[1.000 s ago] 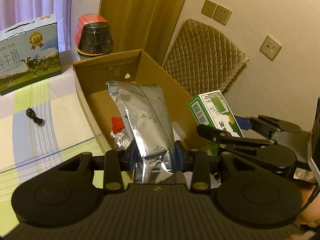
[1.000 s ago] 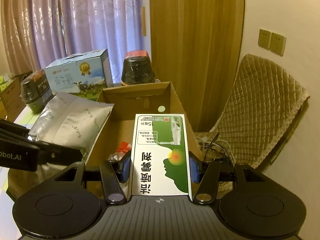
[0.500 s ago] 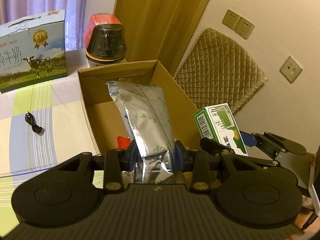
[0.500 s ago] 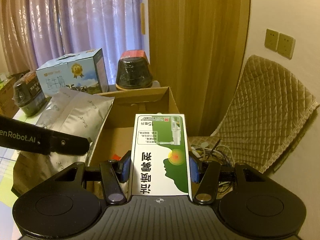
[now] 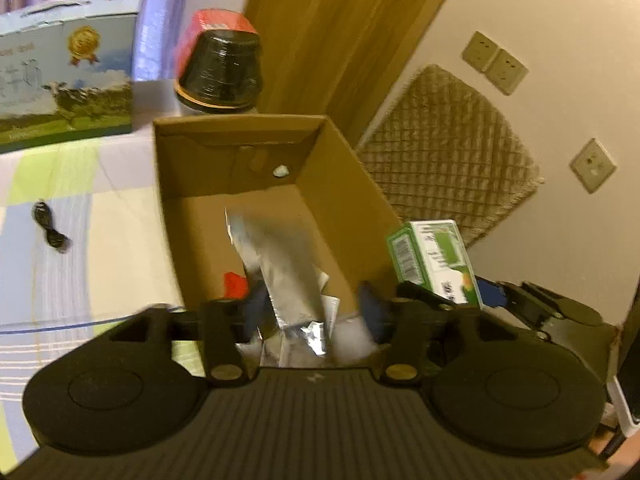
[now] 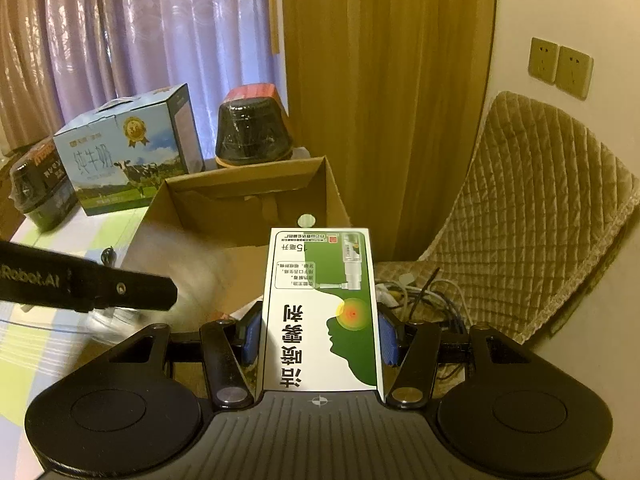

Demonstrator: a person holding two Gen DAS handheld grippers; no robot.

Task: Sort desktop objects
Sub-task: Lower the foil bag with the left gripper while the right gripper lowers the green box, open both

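checked tablecloth (image 5: pixel 100 216) holds 1 cardboard box (image 5: pixel 340 184), 1 silver pouch (image 5: pixel 280 264) inside.

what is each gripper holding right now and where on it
Right gripper: the green and white box, clamped across its lower side edges. Left gripper: nothing; its jaws stand apart from the silver pouch.

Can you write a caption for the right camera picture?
Right tool holds a green-and-white box before the cardboard box.

Both grippers (image 5: pixel 310 312) (image 6: pixel 320 336) are built of black plastic, with blue finger pads (image 6: pixel 251 334), brass-coloured screws (image 6: pixel 404 394) and ribbed bases.
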